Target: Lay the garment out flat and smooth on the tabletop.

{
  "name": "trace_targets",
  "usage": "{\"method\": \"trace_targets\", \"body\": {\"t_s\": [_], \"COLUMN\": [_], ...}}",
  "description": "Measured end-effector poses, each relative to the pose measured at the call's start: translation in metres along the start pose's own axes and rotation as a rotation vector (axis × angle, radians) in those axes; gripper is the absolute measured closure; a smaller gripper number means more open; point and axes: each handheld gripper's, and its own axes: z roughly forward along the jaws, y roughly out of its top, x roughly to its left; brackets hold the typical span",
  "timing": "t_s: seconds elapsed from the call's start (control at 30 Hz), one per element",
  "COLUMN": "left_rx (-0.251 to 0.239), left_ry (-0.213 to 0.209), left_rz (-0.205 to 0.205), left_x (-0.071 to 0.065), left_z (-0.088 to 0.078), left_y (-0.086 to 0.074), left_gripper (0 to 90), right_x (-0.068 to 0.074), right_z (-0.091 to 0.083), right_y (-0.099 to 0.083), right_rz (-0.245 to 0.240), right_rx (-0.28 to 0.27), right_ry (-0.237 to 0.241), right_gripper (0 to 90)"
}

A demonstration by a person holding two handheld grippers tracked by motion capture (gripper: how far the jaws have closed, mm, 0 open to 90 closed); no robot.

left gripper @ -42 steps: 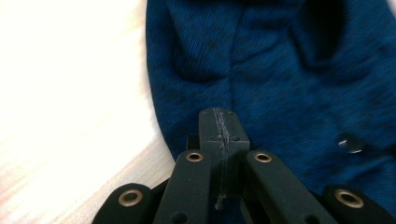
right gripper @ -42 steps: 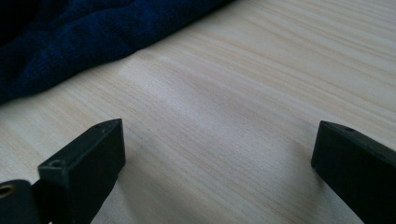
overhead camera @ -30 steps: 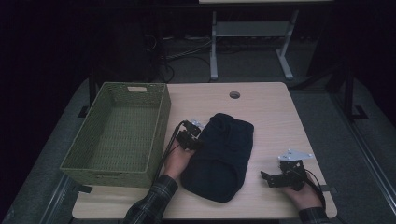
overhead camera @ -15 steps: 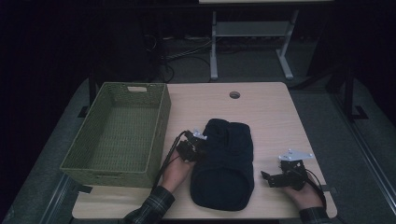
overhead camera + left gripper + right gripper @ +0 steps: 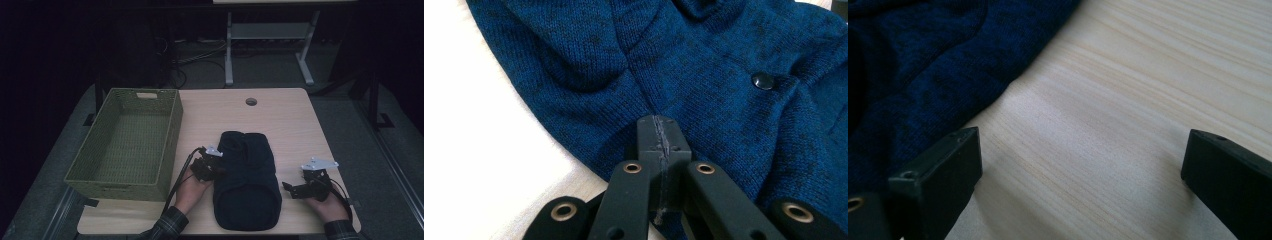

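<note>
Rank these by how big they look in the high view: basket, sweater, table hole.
1. basket
2. sweater
3. table hole
The basket looks clearly larger than the sweater; the hole is tiny.

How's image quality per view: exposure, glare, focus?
High view: dim, surroundings near black, sweater reads as a dark blob beside the basket. Left gripper view: knit sharp, table blown out white. Right gripper view: evenly lit, wood grain soft, near jaws slightly blurred.
</note>
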Motion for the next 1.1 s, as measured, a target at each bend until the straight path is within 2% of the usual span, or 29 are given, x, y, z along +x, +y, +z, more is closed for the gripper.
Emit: {"method": "trace_targets", "body": {"t_s": [0.07,0.27,0.37,0.63,0.9,0.97,1.1], "left_rx": [0.001,-0.02,-0.026,-0.05,-0.081,-0.101,-0.123], "left_ry": [-0.004,0.026,0.033,0.047,0.06,0.063,0.07], "left_rz": [-0.001,-0.002,-0.004,0.022,0.011,0.006,0.009], "left_x": [0.001,0.009,0.012,0.02,0.037,0.041,0.046], "left_z": [-0.002,-0.006,-0.008,-0.01,-0.014,-0.015,-0.018], "left_y": [0.0,0.0,0.001,0.009,0.021,0.027,0.033], "left_gripper": [84.8,68.2,63.6,40.6,28.7,25.9,25.0], "right_x": [0.0,-0.001,-0.001,-0.001,-0.001,-0.001,-0.001], "right_z": [0.0,0.0,0.0,0.0,0.0,0.0,0.0], "right_y": [0.0,0.0,0.0,0.0,0.0,0.0,0.0], "right_rz": [-0.002,0.004,0.004,0.004,0.004,0.004,0.004], "right_rx": [0.0,0.001,0.001,0.001,0.001,0.001,0.001], "right_ry": [0.0,-0.007,-0.007,-0.007,-0.007,-0.008,-0.007], "right_gripper": [2.5,2.6,2.6,2.5,2.6,2.5,2.5]}}
